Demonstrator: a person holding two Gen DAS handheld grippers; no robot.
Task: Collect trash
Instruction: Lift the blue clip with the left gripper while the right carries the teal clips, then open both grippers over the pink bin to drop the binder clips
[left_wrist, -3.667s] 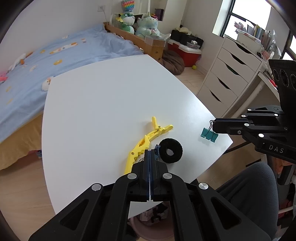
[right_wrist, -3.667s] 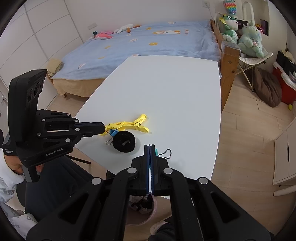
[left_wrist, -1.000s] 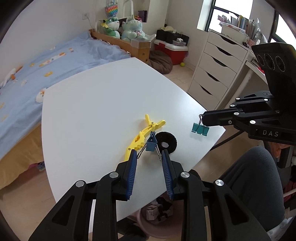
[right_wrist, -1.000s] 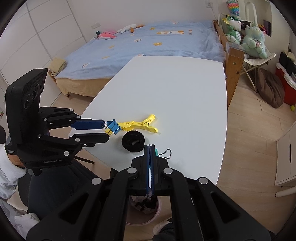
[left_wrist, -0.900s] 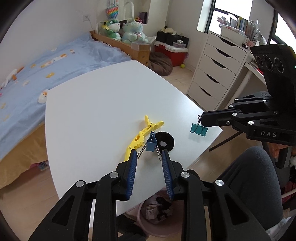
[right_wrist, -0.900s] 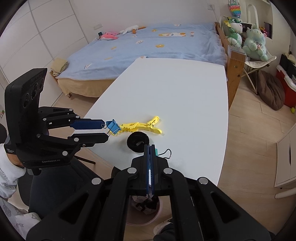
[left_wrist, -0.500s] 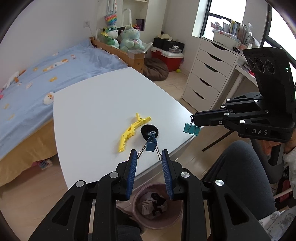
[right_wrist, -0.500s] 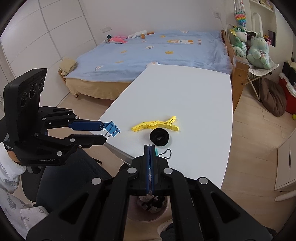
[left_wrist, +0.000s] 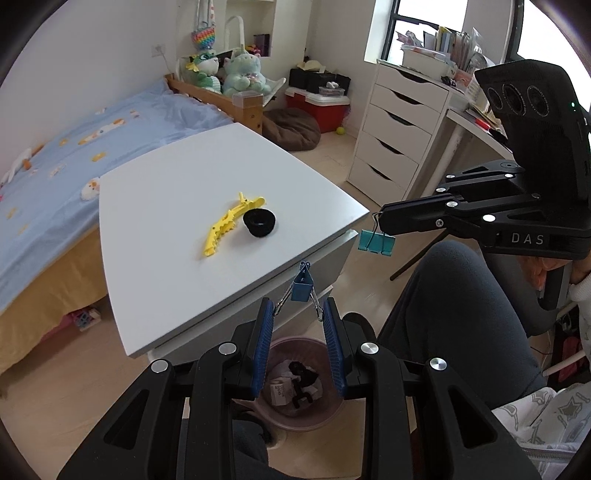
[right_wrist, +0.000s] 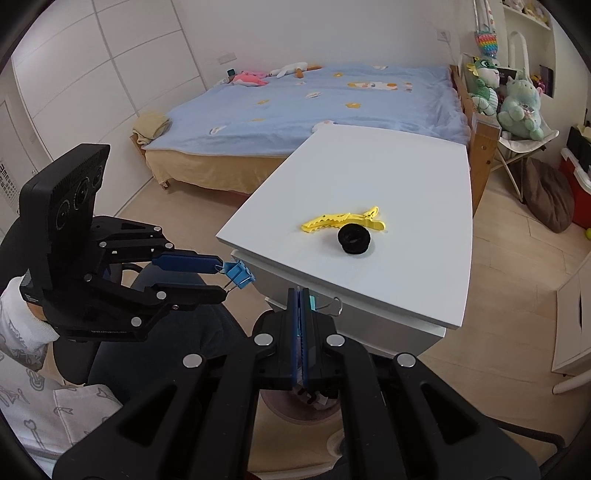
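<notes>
My left gripper (left_wrist: 297, 311) holds a blue binder clip (left_wrist: 302, 287) by its wire handles, off the white table's near edge and above a pink trash bin (left_wrist: 299, 384). It also shows in the right wrist view (right_wrist: 223, 277) with the blue clip (right_wrist: 240, 274). My right gripper (right_wrist: 300, 295) is shut on a teal binder clip (left_wrist: 376, 242), held off the table's right corner; in the left wrist view the gripper (left_wrist: 384, 218) pinches the clip's wire. A yellow hair clip (left_wrist: 229, 223) and a black hair tie (left_wrist: 259, 222) lie on the table (left_wrist: 177, 206).
A bed with a blue cover (left_wrist: 55, 147) stands left of the table. A white drawer unit (left_wrist: 399, 140) and desk stand at right. My dark-trousered legs (left_wrist: 443, 295) are beside the bin. The bin holds paper and dark scraps.
Both grippers have pulled back from the table with their clips. The left gripper, first shut, now holds the blue clip over the bin. The hair clip and hair tie stay on the table.
</notes>
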